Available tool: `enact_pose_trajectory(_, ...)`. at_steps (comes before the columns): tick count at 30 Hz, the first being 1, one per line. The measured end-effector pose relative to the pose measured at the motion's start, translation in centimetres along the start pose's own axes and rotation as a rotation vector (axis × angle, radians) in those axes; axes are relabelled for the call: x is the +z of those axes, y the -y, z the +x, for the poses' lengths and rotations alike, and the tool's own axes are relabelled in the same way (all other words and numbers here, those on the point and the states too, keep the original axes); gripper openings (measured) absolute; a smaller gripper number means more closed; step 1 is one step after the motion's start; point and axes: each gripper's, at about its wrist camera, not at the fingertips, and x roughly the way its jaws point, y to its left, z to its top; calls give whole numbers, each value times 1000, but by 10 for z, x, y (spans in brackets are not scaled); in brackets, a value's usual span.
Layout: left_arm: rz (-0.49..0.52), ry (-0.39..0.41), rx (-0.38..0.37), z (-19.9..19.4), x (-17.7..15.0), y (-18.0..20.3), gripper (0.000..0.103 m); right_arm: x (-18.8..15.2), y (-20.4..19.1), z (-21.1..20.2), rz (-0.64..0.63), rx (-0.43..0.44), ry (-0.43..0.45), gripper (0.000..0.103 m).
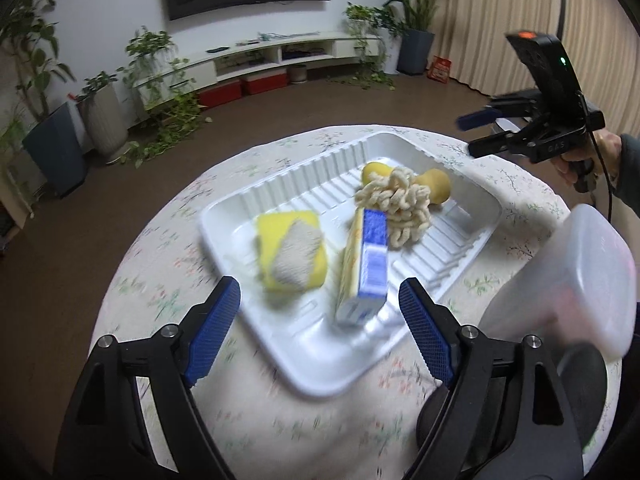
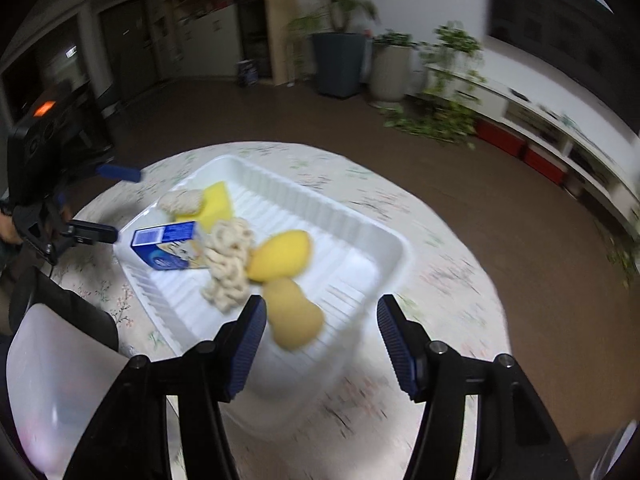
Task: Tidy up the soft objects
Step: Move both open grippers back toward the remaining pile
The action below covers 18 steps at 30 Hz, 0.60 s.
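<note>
Sponges, a loop-pile scrubber [image 1: 396, 208] and a blue box [image 1: 366, 266] lie in the white tray [image 1: 280, 340] on the counter [image 1: 168, 288]. Both claws, left [image 1: 320, 332] and right [image 2: 320, 350], hang spread and empty. Motion blur probably hides detail; approach slowly, pinch the yellow sponge [image 1: 290, 254] across its sides.

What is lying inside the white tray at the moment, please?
Inside the white tray: a yellow sponge, a blue box and a yellow dumbbell-shaped sponge, its middle covered by a cream noodle scrubber.

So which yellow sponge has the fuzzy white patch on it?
The square yellow sponge at the left end of the white tray, nearest the left tool. The other yellow sponge is peanut-shaped, plain, and wrapped by the cream noodle-like scrubber.
</note>
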Motion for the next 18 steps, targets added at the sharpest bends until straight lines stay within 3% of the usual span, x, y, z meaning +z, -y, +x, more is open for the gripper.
enact_pose_trajectory(11,-192,50,121,-67,-63,-28,84,-69,28,-70,191,-103,50,63)
enact_pose_trajectory(18,-264,43,182,-100,-112,-22,84,-115,8,-112,244,-127,62,66)
